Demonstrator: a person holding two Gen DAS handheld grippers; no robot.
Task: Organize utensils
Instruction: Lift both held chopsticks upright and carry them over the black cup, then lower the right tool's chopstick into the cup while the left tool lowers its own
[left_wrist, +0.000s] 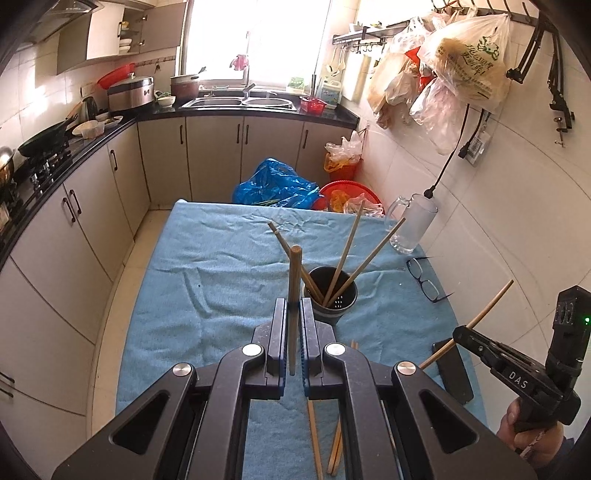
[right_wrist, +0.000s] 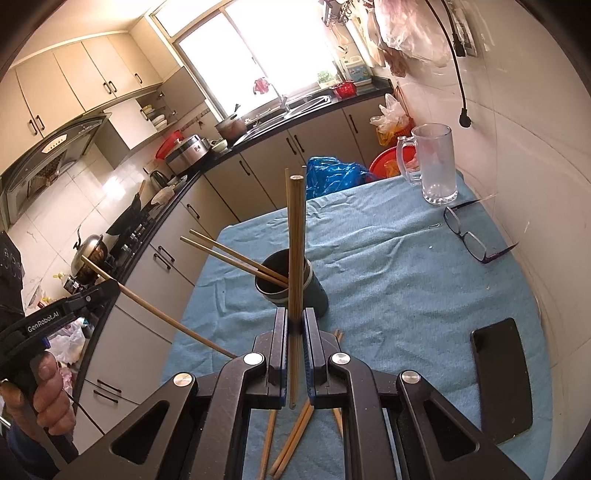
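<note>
A dark round utensil cup (left_wrist: 332, 295) (right_wrist: 314, 291) stands on the blue cloth with several wooden chopsticks (left_wrist: 347, 251) (right_wrist: 229, 251) leaning out of it. My left gripper (left_wrist: 294, 306) is shut on one chopstick (left_wrist: 294, 280) that points up, just left of the cup. My right gripper (right_wrist: 294, 317) is shut on another chopstick (right_wrist: 295, 240), upright in front of the cup. In the left wrist view the right gripper (left_wrist: 458, 334) shows at the right with its chopstick (left_wrist: 487, 306) slanting. Several loose chopsticks (left_wrist: 334, 443) (right_wrist: 291, 439) lie on the cloth under the grippers.
A glass mug (right_wrist: 434, 162) (left_wrist: 412, 225) stands at the table's far right. Glasses (right_wrist: 469, 236) (left_wrist: 426, 280) and a black phone (right_wrist: 502, 373) (left_wrist: 454, 373) lie along the right side by the wall. Kitchen cabinets (left_wrist: 92, 229) run along the left.
</note>
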